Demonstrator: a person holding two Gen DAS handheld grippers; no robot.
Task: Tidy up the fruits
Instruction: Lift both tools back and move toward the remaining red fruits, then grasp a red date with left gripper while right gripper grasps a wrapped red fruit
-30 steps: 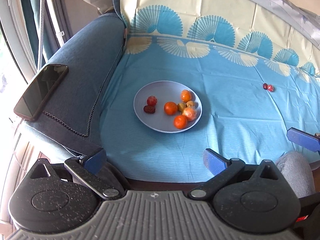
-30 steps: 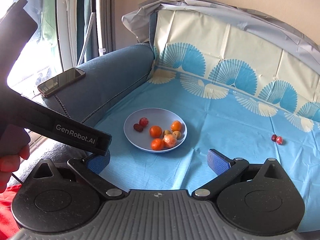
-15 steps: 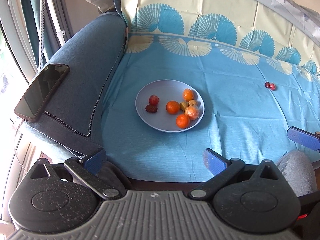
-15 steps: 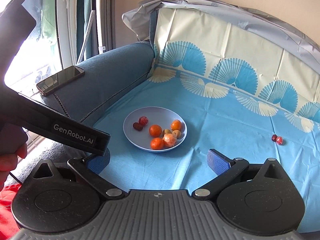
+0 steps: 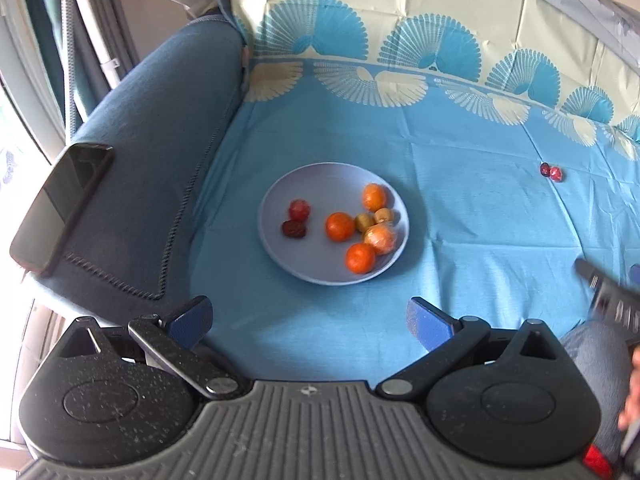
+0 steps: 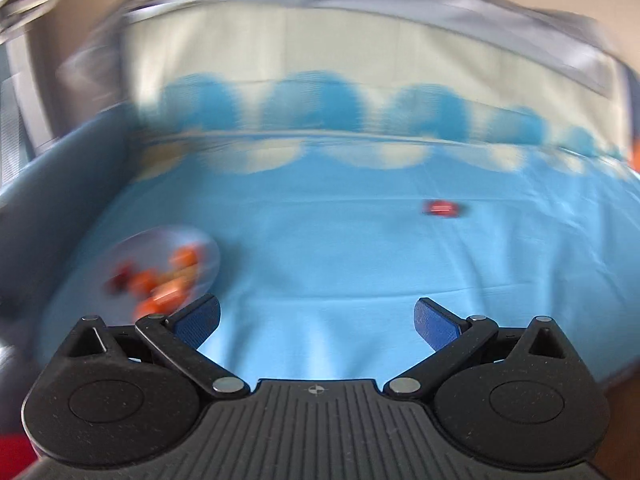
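We work over a sofa (image 5: 152, 168) whose seat is draped in a cloth (image 5: 460, 208), smooth blue with pale fan prints, creased in thin lines and soft enough to give under pressure. A dark phone (image 5: 60, 208) lies on the armrest, far left of the left tool (image 5: 308, 316).

Ahead of the left tool, slightly left of centre, sits the plate (image 5: 320, 176), shallow, round and matte lilac. In it lie three glossy round oranges (image 5: 340, 226), one wrapped orange fruit, two small yellowish ones and two dark red ones, wrinkled and date-like. The left tool is released and holds nothing.

The right tool (image 6: 318, 320) is also released and empty; its view is smeared by motion, so detail there is poor. Two small red fruits (image 6: 442, 209) lie on the cloth ahead of it and a little right, touching each other, well apart from the plate, which sits low on its left.

We judge the step in hand to be the reach for those strays. To do it well, we line the tool up so one fruit sits between its fingers (image 6: 434, 324), come down level until the tips just meet the cloth, and close gently: the fruits are small, round and likely to roll or squash, and the neighbour may be nudged away.
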